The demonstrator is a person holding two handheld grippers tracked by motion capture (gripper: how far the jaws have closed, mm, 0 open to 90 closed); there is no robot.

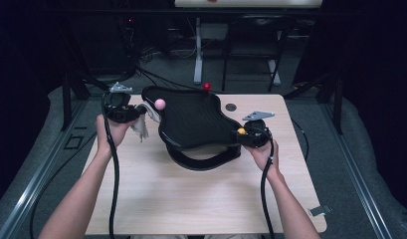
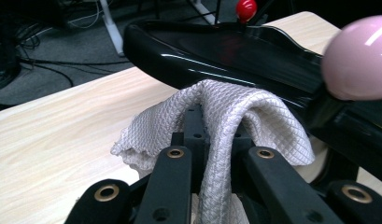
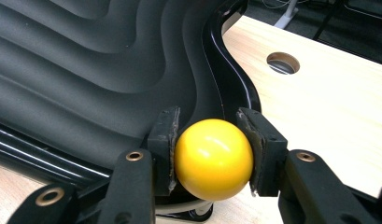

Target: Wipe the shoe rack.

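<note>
This looks like a lab set up for recording. A light wooden bench [image 1: 201, 199] stands on grey carpet [image 1: 340, 149] inside a dark metal frame [image 1: 66, 99]. Black cables [image 1: 156, 77] run over the floor, and behind stands a desk leg [image 1: 198, 50] with more wires.

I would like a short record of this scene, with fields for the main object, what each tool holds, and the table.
main object: glossy black wavy tray on a curved stand, with pink, red and yellow knobs
left tool: shut on white woven cloth, beside the tray's rim near the pink ball knob
right tool: shut on yellow ball knob at the tray's edge
table: light wooden table with a round hole
</note>
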